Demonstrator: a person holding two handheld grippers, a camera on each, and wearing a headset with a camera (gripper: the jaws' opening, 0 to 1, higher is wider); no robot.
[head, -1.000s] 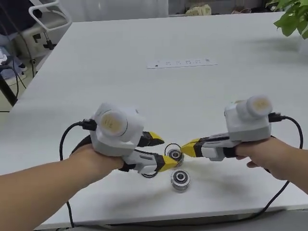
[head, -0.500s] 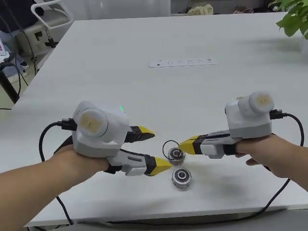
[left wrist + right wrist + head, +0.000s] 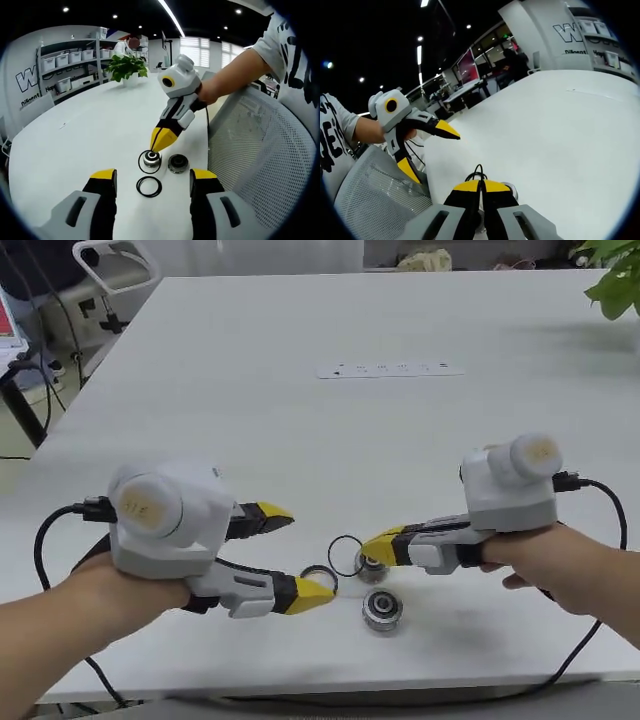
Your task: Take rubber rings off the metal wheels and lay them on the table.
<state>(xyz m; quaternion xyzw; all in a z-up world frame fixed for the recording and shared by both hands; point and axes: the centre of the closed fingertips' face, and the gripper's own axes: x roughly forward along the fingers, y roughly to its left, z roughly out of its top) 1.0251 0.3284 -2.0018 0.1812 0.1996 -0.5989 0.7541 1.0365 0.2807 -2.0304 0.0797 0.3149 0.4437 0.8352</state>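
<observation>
Looking down in the head view, we see the right gripper (image 3: 371, 543) with its yellow-tipped jaws pressed together on the held rubber ring (image 3: 330, 556). This is a thin black hoop, pinched at its 3 o'clock edge. In the right gripper view a sliver of the black loop pokes up between the closed tips.

The hoop hangs tilted over the upper wheel (image 3: 372, 565), a small shiny metal disc with a dark centre. In the left gripper view the hoop circles this wheel loosely, and we cannot tell whether the two touch.

At 5 o'clock from that wheel, just beside it, the lower wheel (image 3: 381, 609) lies flat on the smooth white table (image 3: 250, 390). It is a round, bare, silvery rim around a dark hub.

At 8 o'clock from the upper wheel, the loose rubber ring (image 3: 138, 186) lies flat on the table, a plain black circle.

The left gripper (image 3: 296, 551) holds nothing. Its jaws are spread wide, one tip at the loose ring's 11 o'clock and the other overlapping its 6 o'clock edge.
</observation>
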